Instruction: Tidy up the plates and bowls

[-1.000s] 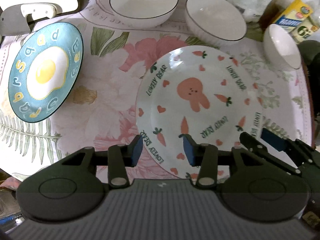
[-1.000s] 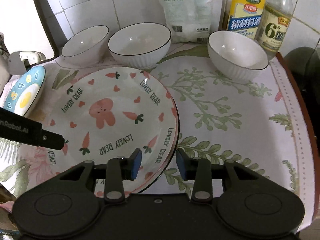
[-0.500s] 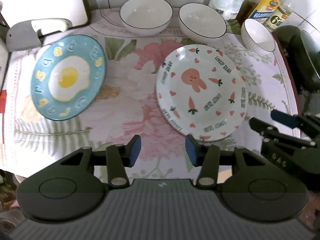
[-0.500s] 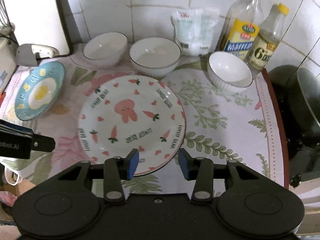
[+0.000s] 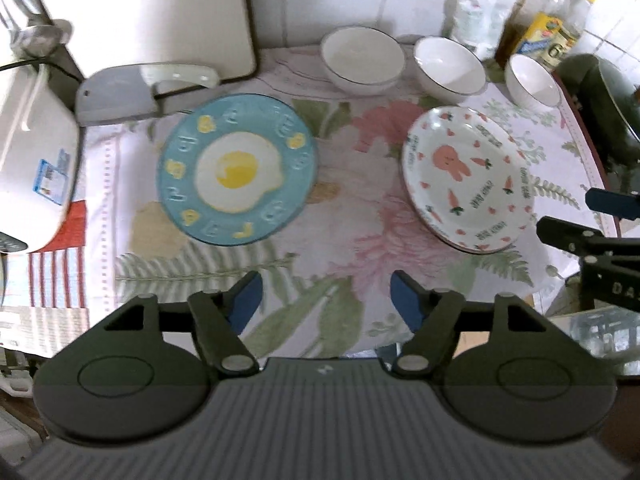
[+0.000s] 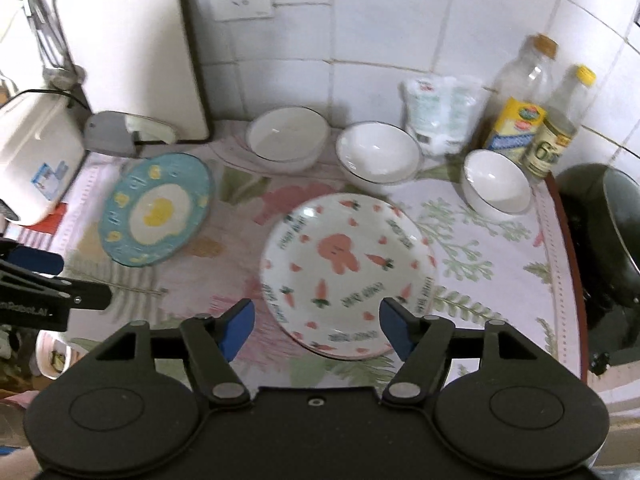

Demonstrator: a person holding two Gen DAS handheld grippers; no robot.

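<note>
Both jaws stand wide, holding nothing; the right gripper [image 6: 316,328] should take the rabbit plate [image 6: 348,272] by its near rim, level; the left gripper [image 5: 324,300] likewise the egg plate [image 5: 236,170].

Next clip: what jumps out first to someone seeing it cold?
Two loud plates on the floral cloth: a blue fried-egg plate at left and a white bunny-and-carrot plate right of it. Behind them, three white bowls line the tiled wall. Both claws, left and right, hang open and empty.
</note>
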